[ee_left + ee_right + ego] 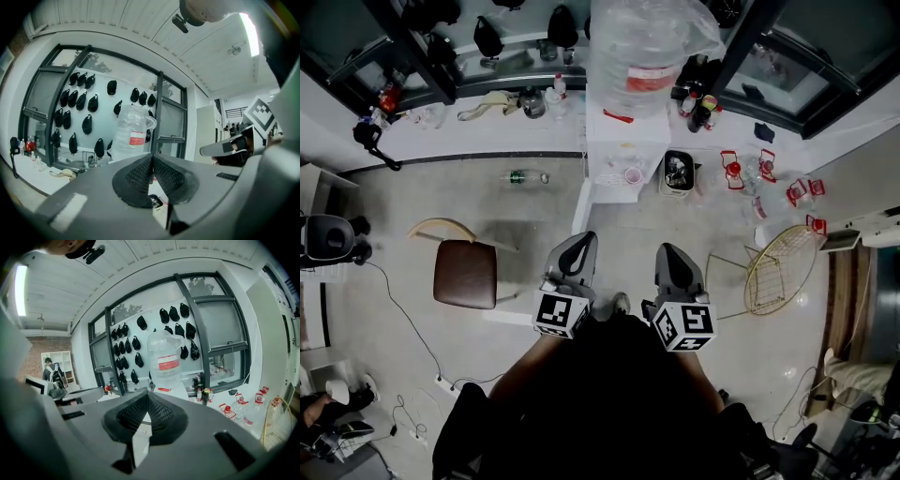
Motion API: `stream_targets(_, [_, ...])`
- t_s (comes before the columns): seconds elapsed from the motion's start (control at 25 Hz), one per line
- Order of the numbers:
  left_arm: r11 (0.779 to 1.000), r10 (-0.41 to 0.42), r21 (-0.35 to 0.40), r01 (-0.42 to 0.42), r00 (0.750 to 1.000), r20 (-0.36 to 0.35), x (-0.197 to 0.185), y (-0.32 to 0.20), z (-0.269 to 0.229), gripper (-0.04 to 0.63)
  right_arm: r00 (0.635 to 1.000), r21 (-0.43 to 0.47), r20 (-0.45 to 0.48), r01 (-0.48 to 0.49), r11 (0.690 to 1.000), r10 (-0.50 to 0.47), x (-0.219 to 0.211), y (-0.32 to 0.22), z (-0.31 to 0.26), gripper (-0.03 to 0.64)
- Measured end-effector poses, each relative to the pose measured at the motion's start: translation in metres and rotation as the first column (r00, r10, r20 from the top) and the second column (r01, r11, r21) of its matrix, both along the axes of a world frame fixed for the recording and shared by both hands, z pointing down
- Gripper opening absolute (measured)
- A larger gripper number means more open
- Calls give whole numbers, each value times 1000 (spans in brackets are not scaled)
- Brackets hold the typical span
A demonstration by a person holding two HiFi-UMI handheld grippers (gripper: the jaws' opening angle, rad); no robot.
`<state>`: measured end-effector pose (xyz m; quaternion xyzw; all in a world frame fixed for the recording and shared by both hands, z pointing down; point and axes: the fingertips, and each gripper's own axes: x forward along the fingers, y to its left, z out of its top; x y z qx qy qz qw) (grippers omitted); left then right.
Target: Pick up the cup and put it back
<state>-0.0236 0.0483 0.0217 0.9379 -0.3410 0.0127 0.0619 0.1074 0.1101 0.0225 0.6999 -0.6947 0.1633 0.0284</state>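
A small pinkish cup (632, 174) stands on the ledge of the white water dispenser (628, 141), under the big clear water bottle (639, 47). Both grippers are held close to the person's body, well short of the dispenser and pointing toward it. My left gripper (581, 240) is shut with nothing between its jaws, and its pads meet in the left gripper view (152, 157). My right gripper (669, 251) is likewise shut and empty, its pads touching (146, 394). The bottle (134, 133) (165, 363) rises beyond the jaws in both gripper views; the cup does not show there.
A brown-seated chair (465, 272) stands on the floor at left. A black bin (679, 173) sits right of the dispenser. Several red-capped bottles (769, 178) and a gold wire basket (780, 269) lie at right. A plastic bottle (523, 176) lies on the floor; cables (403, 319) run at left.
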Motion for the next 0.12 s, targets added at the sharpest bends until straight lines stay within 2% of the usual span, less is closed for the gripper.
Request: stream_targets(0.12, [1000,-1,-5,1,1000,-4,-2,-1,1,8,1000,-2,1,-1,1000,1,-2,-1,0,-6])
